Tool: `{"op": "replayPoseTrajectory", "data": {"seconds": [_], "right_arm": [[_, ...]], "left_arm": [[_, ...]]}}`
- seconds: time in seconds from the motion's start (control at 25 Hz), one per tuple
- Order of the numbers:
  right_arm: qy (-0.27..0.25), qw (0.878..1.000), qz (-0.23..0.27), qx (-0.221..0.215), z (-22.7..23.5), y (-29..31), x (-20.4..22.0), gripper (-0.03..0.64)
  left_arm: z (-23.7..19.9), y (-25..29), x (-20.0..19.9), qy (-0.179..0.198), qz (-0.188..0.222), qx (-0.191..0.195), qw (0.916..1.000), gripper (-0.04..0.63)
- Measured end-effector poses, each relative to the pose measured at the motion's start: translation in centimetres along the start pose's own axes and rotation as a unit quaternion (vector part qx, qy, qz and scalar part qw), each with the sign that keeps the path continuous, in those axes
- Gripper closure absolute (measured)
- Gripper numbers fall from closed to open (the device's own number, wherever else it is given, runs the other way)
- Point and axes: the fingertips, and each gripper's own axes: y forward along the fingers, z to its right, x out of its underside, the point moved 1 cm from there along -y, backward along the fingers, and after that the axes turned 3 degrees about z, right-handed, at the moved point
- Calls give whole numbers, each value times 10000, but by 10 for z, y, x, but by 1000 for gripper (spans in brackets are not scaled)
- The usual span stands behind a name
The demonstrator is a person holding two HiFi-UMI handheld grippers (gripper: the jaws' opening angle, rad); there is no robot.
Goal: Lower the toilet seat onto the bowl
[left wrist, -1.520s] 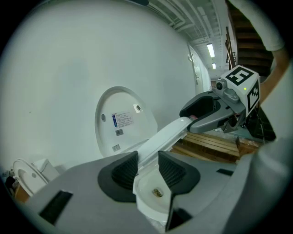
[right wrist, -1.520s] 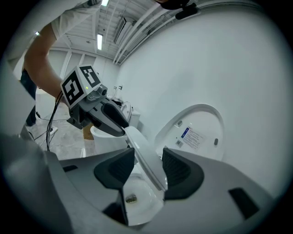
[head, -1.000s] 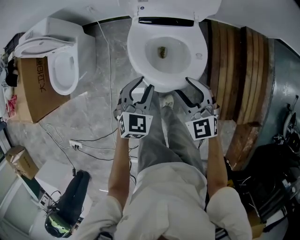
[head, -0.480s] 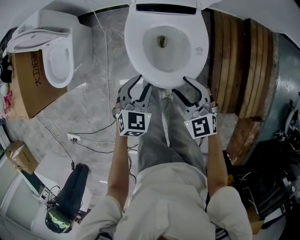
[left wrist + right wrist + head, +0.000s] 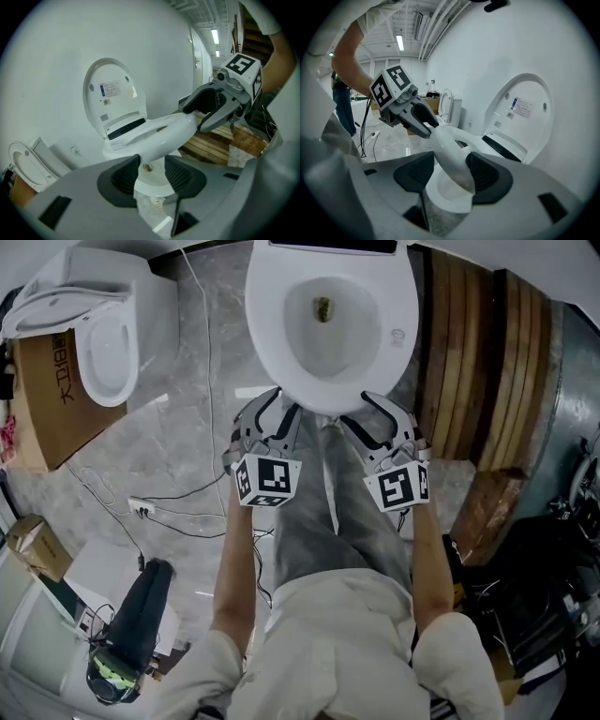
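Observation:
The white toilet seat [image 5: 267, 324] hangs at a shallow tilt just above the bowl [image 5: 152, 185], with the lid [image 5: 112, 93] upright against the wall. Both grippers hold its front rim. My left gripper [image 5: 281, 407] has the seat's left front edge [image 5: 159, 136] between its pads; its jaws are opening, and the rim touches both pads. My right gripper [image 5: 361, 411] is shut on the right front edge [image 5: 450, 150], which fills the gap between its pads. Each gripper shows in the other's view, the right gripper [image 5: 199, 117] and the left gripper [image 5: 429, 126], both on the rim.
A second white toilet [image 5: 103, 343] stands at the left beside a cardboard box [image 5: 47, 409]. Wooden pallets [image 5: 478, 362] lean at the right. A power strip [image 5: 141, 509] and cables lie on the marble floor. The person's legs stand right in front of the bowl.
The toilet has slid up in the head view and its lid hinge has left the top edge. Both grippers have stayed on the seat's front rim and moved up slightly with it.

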Motion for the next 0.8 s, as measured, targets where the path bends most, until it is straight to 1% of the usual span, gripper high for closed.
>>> {"op": "replayPoseTrajectory", "data": {"seconds": [0.36,0.8], "right_arm": [[99,9997,-188,-124,-16,11,31,370],[2,9988,-469,-111,-33,27,73,379]], "left_arm": [[14,13,32,85,-266,45,9996,403],[27,31,69,171,-547,99,9983,400]]}}
